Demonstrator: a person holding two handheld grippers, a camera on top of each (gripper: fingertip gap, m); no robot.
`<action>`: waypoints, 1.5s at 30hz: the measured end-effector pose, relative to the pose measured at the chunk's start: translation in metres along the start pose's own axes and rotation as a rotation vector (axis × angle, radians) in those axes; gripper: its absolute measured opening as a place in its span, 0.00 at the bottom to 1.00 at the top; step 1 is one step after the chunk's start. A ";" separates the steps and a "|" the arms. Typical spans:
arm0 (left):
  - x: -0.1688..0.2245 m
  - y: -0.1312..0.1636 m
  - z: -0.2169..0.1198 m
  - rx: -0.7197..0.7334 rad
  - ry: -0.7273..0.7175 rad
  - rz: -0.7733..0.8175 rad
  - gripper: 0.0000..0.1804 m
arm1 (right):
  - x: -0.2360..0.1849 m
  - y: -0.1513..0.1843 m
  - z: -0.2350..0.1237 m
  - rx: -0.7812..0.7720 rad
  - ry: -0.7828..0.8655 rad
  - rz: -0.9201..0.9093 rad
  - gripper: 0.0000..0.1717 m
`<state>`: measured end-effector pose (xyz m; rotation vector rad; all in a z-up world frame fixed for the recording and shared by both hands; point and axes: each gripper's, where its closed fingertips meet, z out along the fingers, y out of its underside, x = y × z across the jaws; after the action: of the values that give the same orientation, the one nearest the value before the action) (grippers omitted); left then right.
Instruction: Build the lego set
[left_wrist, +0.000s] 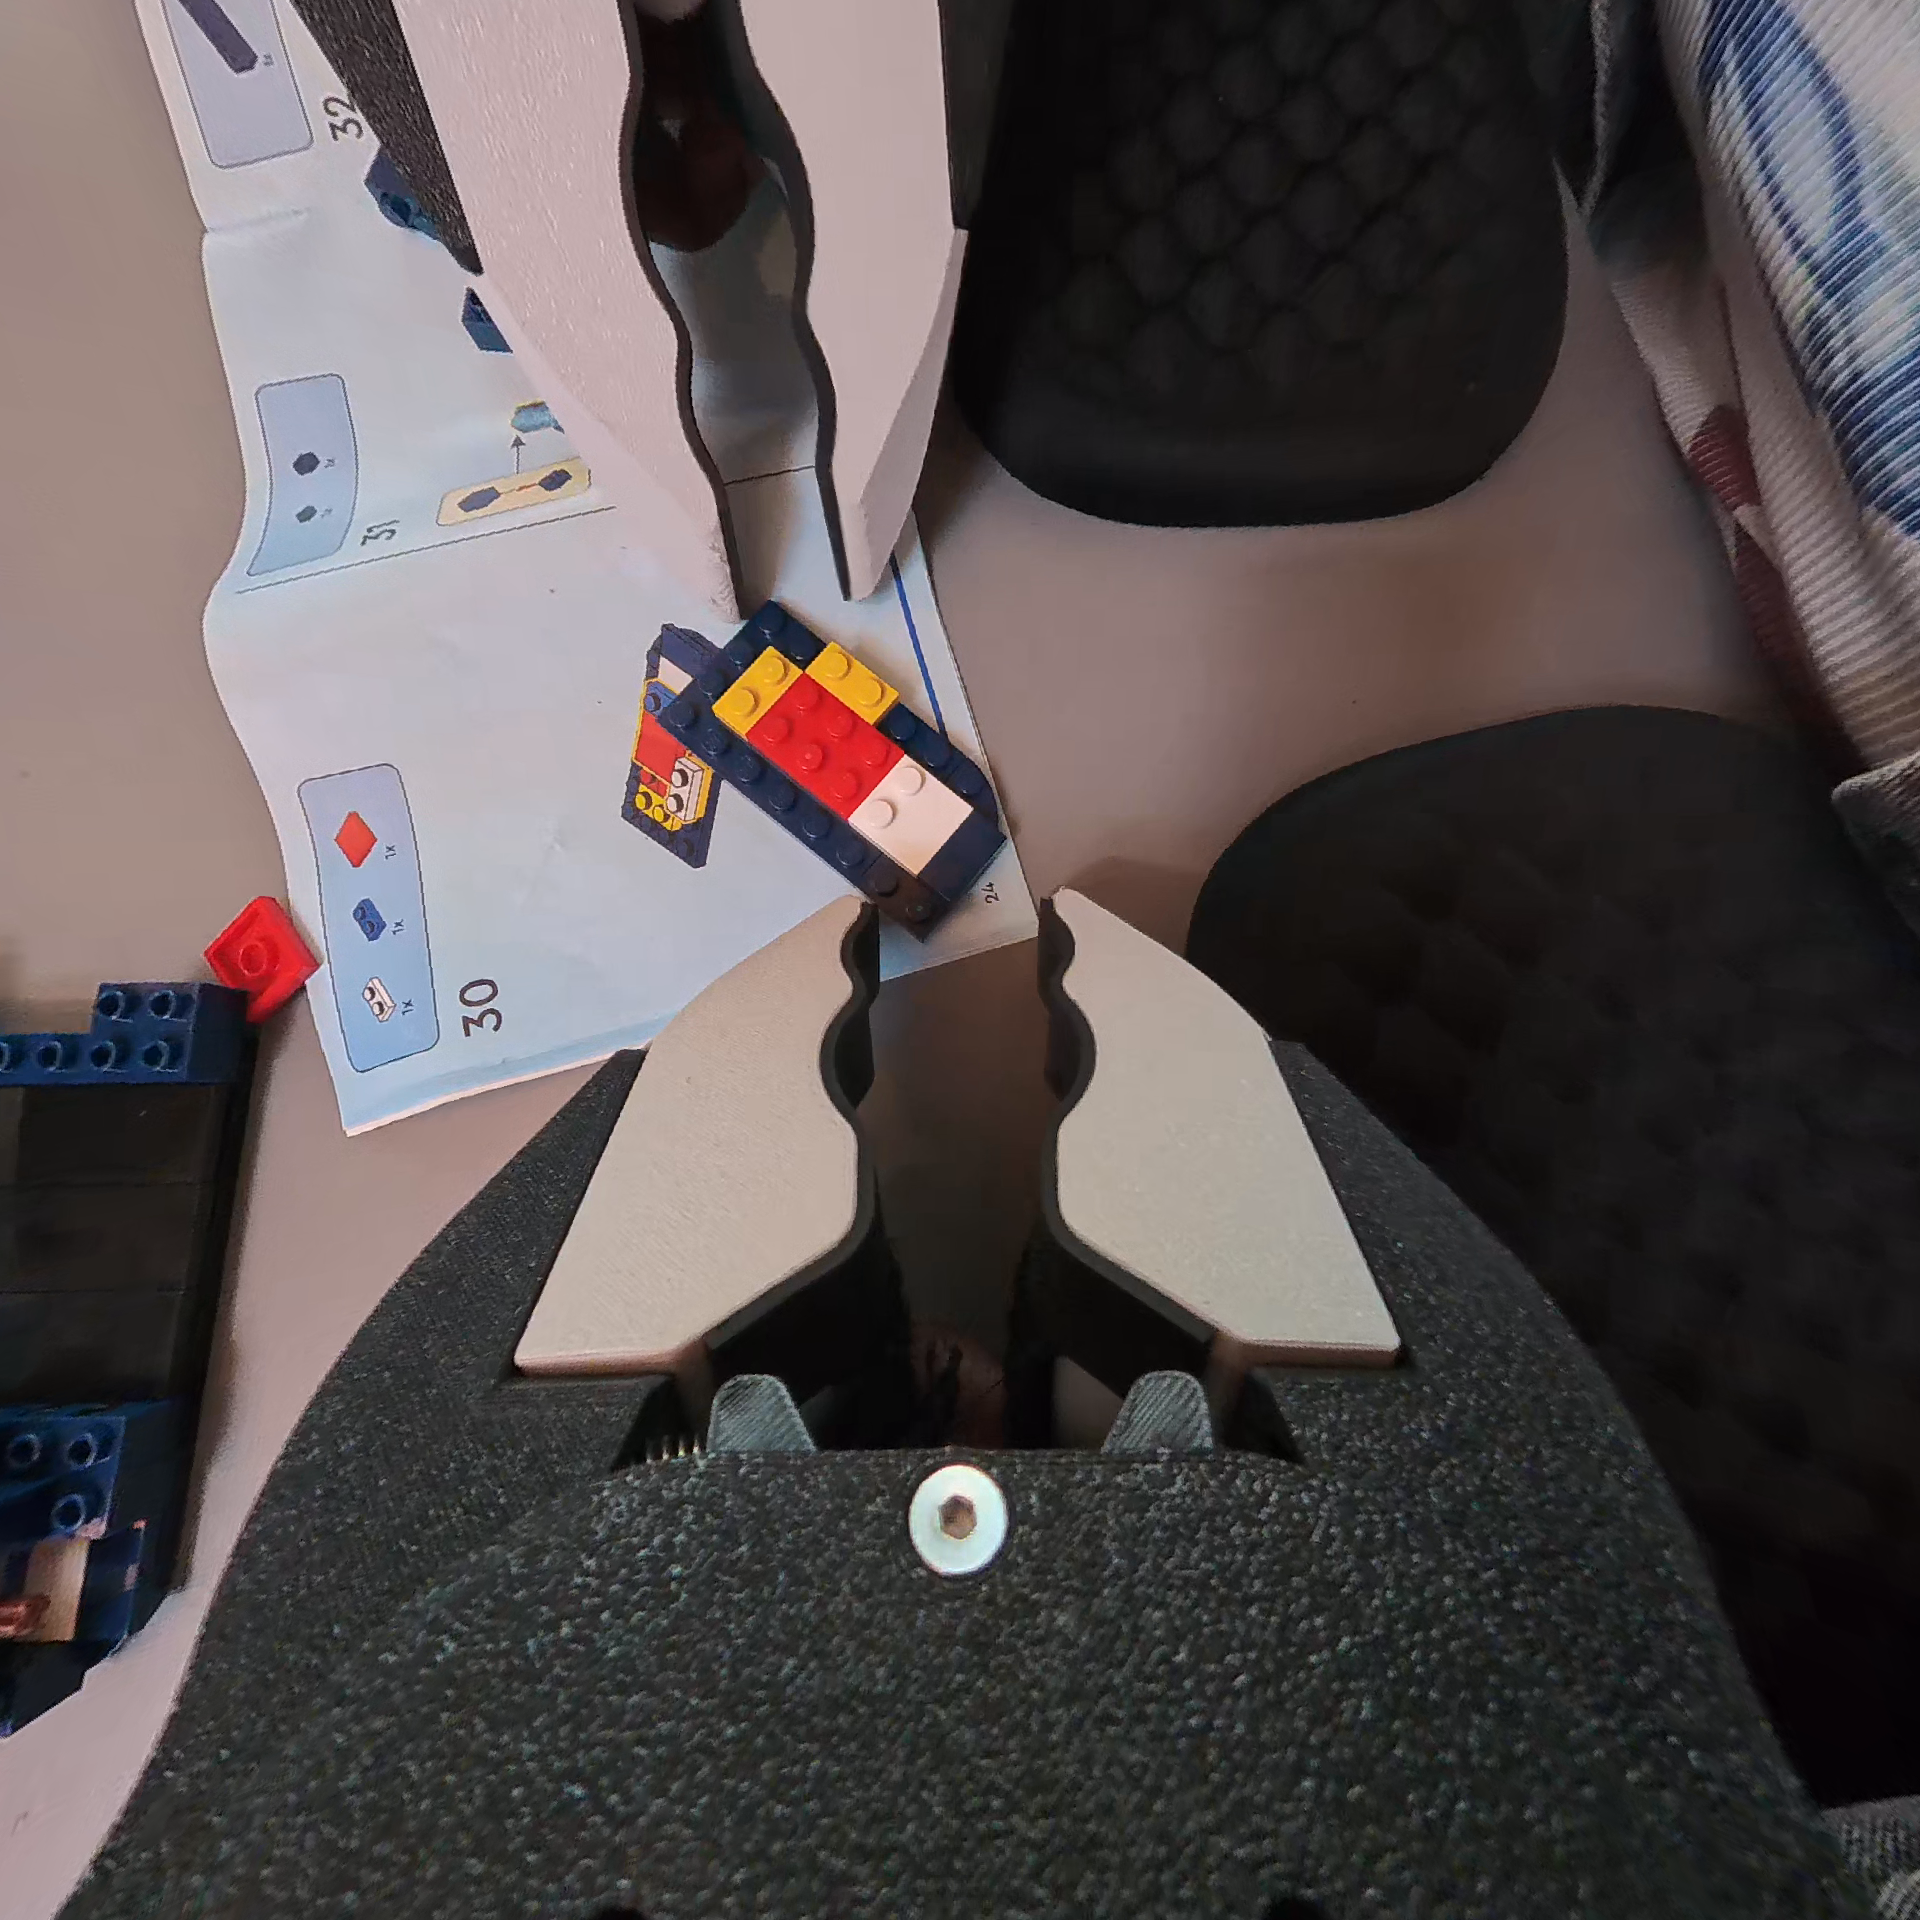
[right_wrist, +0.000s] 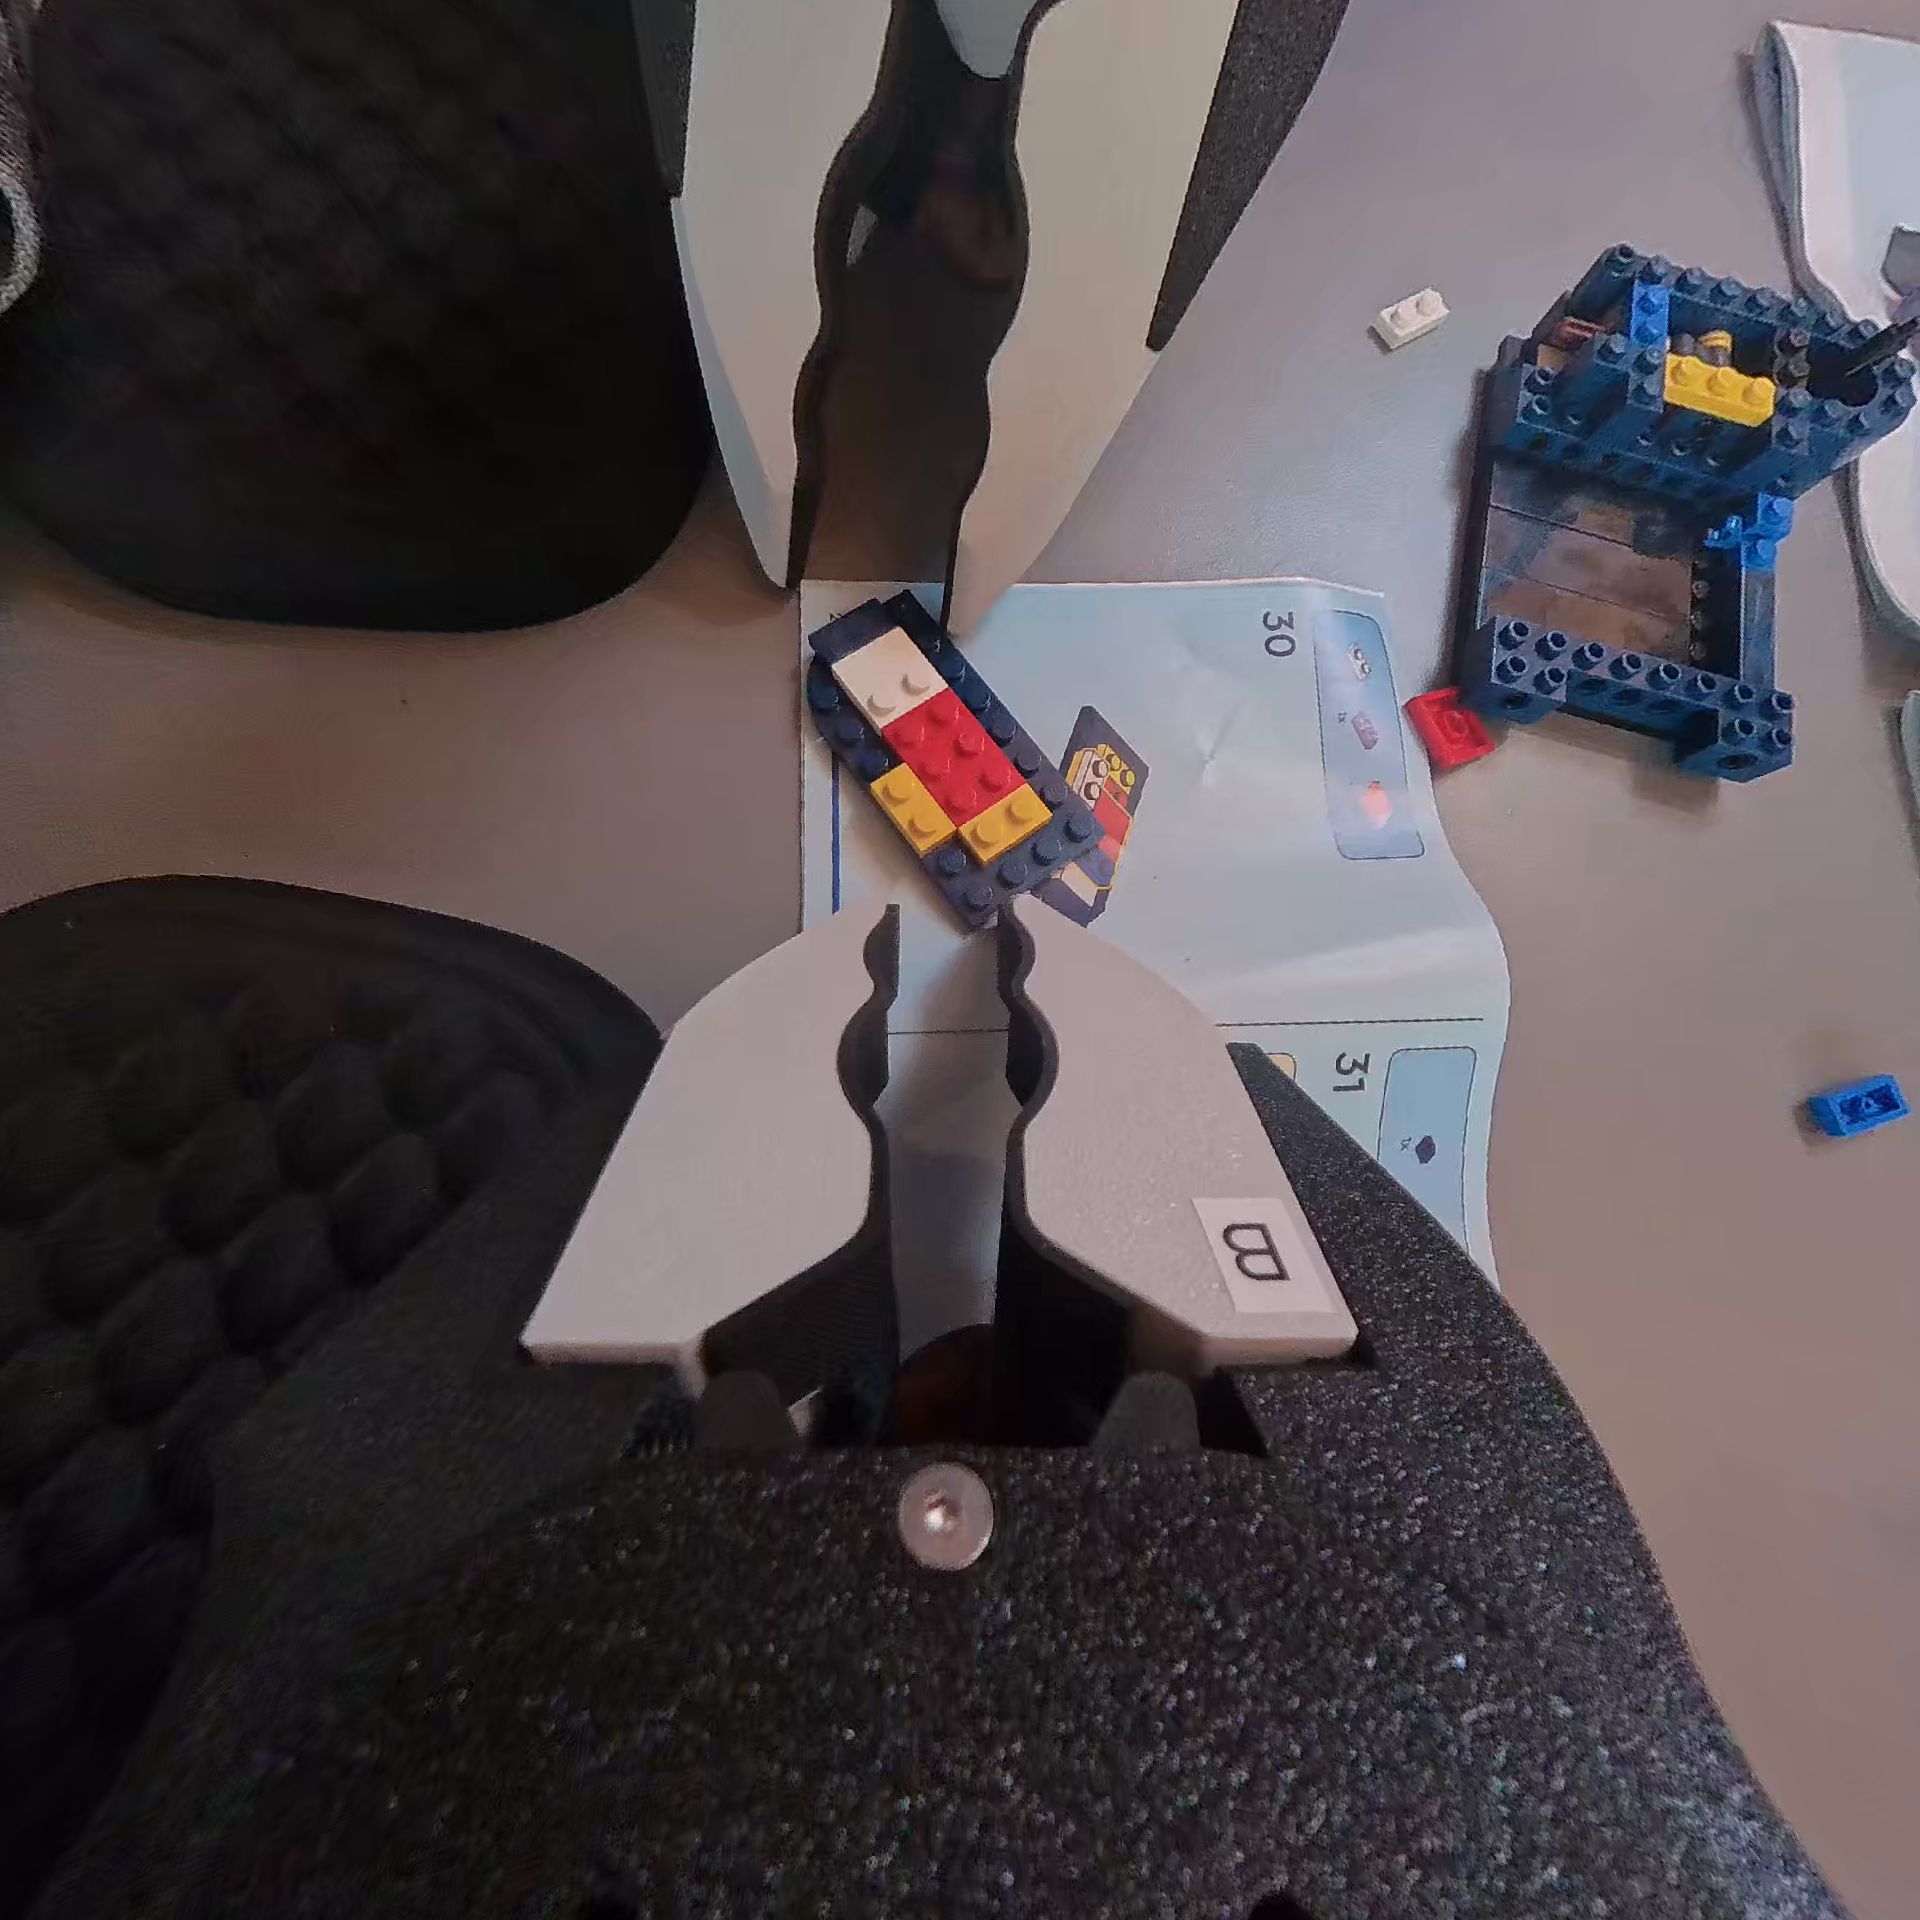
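Both your grippers, left (left_wrist: 956, 909) and right (right_wrist: 951, 920), stand open and hold nothing, one at each end of the brick plate (left_wrist: 831, 764), which lies flat on the instruction booklet (left_wrist: 499, 727). Keep the tips level with the plate's edges and square to them, since the right fingertip (right_wrist: 1023, 920) already sits at one corner.

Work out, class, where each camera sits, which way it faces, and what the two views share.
Left wrist view: on the left gripper, facing along its open fingers down at the brick plate on the instruction booklet; the right gripper opposite.
Right wrist view: on the right gripper, facing the opposite way.
Shared: plate, booklet, red brick, blue brick build, both grippers.
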<state>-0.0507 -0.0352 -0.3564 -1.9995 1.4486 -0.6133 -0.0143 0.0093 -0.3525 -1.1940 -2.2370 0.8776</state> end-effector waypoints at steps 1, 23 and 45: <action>0.000 0.000 0.000 0.000 -0.004 0.003 0.16 | 0.000 0.001 0.000 0.001 -0.003 0.005 0.10; -0.007 0.001 -0.002 -0.012 -0.050 0.036 0.13 | -0.014 -0.001 0.002 0.038 -0.083 -0.004 0.09; -0.018 0.005 -0.007 -0.026 -0.121 0.027 0.15 | -0.018 -0.002 0.002 0.038 -0.103 -0.016 0.07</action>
<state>-0.0639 -0.0206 -0.3555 -1.9971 1.4151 -0.4554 -0.0071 -0.0078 -0.3543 -1.1365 -2.2966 0.9917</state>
